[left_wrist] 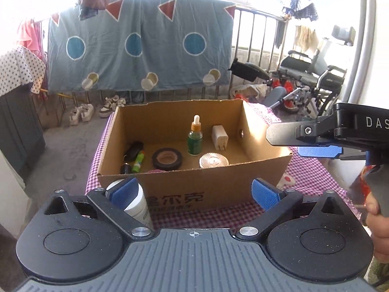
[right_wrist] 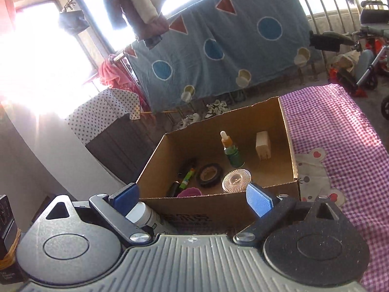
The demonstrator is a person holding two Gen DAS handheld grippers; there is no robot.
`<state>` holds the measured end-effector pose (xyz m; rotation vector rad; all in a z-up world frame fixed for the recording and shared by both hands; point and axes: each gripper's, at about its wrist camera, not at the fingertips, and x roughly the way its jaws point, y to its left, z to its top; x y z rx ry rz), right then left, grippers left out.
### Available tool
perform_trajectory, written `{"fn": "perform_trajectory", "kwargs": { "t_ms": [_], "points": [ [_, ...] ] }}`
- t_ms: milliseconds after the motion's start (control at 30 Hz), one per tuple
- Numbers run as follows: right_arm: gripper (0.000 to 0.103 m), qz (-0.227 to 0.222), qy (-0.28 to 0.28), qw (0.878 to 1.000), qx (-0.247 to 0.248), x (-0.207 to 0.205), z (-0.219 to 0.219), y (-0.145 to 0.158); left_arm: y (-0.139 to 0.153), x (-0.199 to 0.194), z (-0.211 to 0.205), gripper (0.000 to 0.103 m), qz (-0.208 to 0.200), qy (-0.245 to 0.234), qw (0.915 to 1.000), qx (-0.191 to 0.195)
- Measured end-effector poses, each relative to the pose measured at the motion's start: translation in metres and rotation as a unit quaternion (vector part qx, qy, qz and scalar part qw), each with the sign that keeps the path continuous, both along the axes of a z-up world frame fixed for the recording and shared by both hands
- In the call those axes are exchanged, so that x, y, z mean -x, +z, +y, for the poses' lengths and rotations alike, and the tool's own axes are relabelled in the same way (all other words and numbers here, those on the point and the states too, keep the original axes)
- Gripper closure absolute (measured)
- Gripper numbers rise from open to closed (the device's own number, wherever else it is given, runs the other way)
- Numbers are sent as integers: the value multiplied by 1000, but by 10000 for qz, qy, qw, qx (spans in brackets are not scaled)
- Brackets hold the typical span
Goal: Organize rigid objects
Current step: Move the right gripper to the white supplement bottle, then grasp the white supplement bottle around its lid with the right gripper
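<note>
Left wrist view: left gripper (left_wrist: 193, 191) and right gripper (right_wrist: 192, 198) both spread, empty. Brown cardboard box (left_wrist: 170, 182) at 12 o'clock, filled. Next: white cylindrical bottle (left_wrist: 137, 206), 9 o'clock.

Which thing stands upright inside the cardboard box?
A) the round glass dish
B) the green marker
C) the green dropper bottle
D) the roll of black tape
C: the green dropper bottle stands on its base with its white tip up, while the black tape roll, glass dish and green marker lie flat on the floor of the cardboard box.
</note>
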<state>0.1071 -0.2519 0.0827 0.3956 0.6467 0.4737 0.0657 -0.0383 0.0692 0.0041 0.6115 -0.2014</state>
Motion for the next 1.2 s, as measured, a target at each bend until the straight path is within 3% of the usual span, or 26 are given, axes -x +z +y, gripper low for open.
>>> {"fn": "perform_trajectory", "kwargs": {
  "t_ms": [300,467,733,1200],
  "points": [
    [6,341,620,9973,-171,-12,39,-15,-24,-7,28,3,20,661,9976,-206],
    [11,618,966,9929,-309,-30,67,-28,-46,-23,42,5,207,829,9963,-133],
    [29,1295,1328,9814,-486,-66,110,-56,-68,-46,55,22,607,777,9950,142],
    [44,1598,1473,9754,-368,-82,131,-70,-74,-46,50,48,772,825,9935,126]
  ]
}}
